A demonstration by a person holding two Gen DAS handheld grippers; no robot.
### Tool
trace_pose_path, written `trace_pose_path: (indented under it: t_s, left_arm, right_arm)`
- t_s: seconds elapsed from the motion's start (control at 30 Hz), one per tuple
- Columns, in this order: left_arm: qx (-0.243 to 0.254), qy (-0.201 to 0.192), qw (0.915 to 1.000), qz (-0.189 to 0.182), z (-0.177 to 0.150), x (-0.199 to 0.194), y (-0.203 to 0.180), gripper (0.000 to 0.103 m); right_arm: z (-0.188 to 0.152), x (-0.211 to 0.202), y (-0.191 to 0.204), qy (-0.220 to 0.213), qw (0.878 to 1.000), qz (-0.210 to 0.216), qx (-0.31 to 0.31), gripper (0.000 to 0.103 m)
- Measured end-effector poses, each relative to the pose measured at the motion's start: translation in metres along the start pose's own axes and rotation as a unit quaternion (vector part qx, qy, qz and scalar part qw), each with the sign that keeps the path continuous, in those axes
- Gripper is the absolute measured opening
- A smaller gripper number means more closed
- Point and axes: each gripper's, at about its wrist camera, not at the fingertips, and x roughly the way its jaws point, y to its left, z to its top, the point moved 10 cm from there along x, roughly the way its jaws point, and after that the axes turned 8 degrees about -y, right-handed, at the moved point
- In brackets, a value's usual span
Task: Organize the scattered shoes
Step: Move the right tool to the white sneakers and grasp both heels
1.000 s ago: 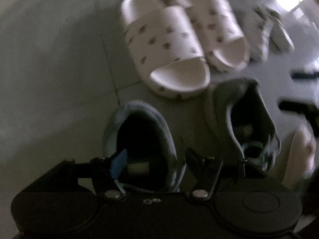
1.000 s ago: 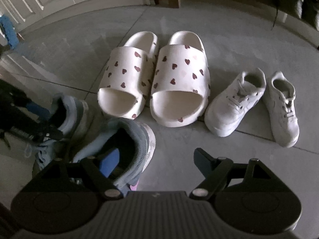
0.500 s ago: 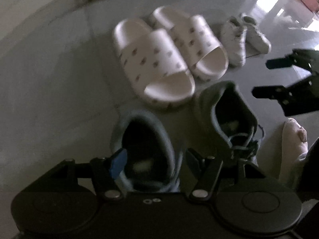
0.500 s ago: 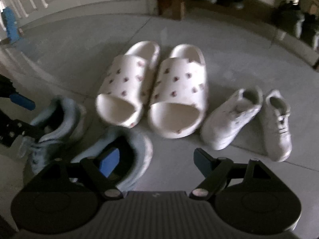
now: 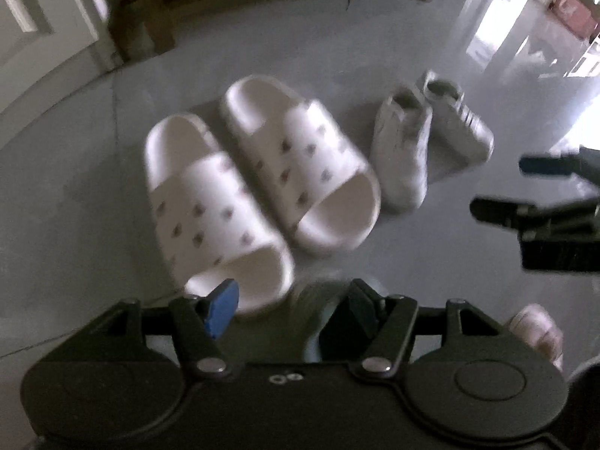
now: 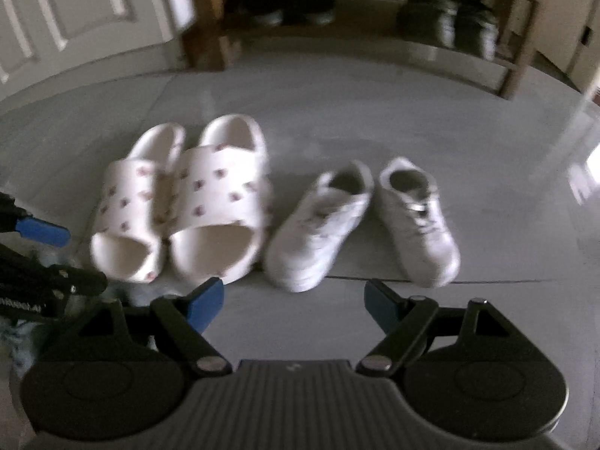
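White slides [image 6: 180, 206] and white sneakers [image 6: 360, 221] lie ahead of the right tool [image 6: 294, 302], which gapes wide and empty.

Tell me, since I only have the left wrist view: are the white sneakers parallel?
Observer: No. In the right wrist view, the sneaker by the slides angles toward the slides. The other sneaker points straighter, so their toes splay.
Operator: Is anything on the rack behind?
Observer: A black pair and a second dark pair sit in the rack.
Operator: Is the right gripper holding anything?
Observer: No. The right gripper is open, with only floor between its fingers.
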Motion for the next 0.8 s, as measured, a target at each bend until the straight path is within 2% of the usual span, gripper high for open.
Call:
trace_pose_path:
  t_s: [0.13, 0.3, 0.4, 0.6, 0.7, 0.8]
  left_arm:
    - [0.017, -0.018, 0.9997, 0.000, 0.029, 0.011, -0.024, 0.065]
    - [0.004, -0.011, 0.9999, -0.003, 0.042, 0.021, -0.049, 0.065]
    - [0.004, -0.013, 0.9998, 0.016, 0.045, 0.027, -0.052, 0.065]
    - [-0.046, 0.002, 0.9982, 0.039, 0.050, 0.042, -0.047, 0.065]
    - [-0.040, 0.012, 0.9974, 0.059, 0.049, 0.046, -0.044, 0.065]
    - [-0.038, 0.032, 0.9966, 0.066, 0.040, 0.043, -0.044, 0.065]
  right_arm:
    - [0.004, 0.000, -0.037, -0.011, 0.999, -0.034, 0.030, 0.084]
    - [0.023, 0.003, -0.062, -0.072, 0.995, -0.037, 0.053, 0.084]
    - [0.031, 0.019, -0.072, -0.077, 0.995, -0.040, 0.048, 0.084]
    - [0.033, 0.045, -0.076, -0.081, 0.997, -0.014, 0.000, 0.084]
    - [0.041, 0.056, -0.074, -0.099, 0.995, 0.004, -0.023, 0.084]
    - [0.055, 0.075, -0.074, -0.106, 0.994, 0.010, -0.012, 0.084]
